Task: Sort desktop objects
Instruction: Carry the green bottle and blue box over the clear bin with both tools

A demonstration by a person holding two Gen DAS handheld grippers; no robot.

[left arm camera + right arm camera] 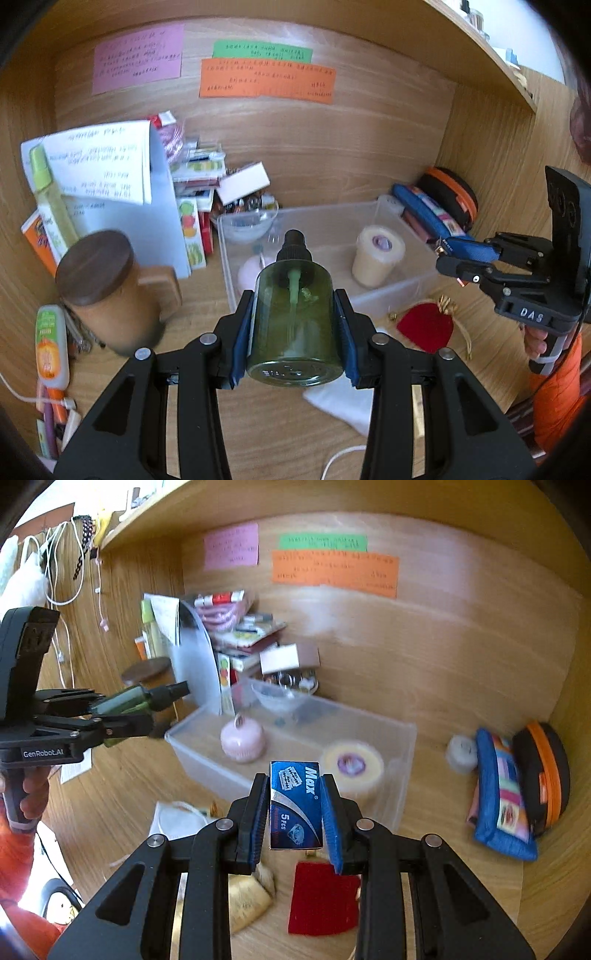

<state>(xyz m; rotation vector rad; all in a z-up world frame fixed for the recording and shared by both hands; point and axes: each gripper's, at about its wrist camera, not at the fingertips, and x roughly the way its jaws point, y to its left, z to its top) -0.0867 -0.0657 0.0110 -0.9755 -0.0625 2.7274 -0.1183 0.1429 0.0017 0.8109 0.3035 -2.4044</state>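
Left gripper is clamped on a green spray bottle, pads pressing both sides, nozzle pointing away, held in the air above the desk just in front of the clear plastic bin. Right gripper is closed on a small blue blade box, held upright above the desk near the bin's front wall. Bin sits mid-desk toward the back panel; inside it are a roll of tape, a pink round thing and a clear bowl. A red pouch lies on the desk below the right gripper. A wooden mug with a dark lid stands toward the left edge.
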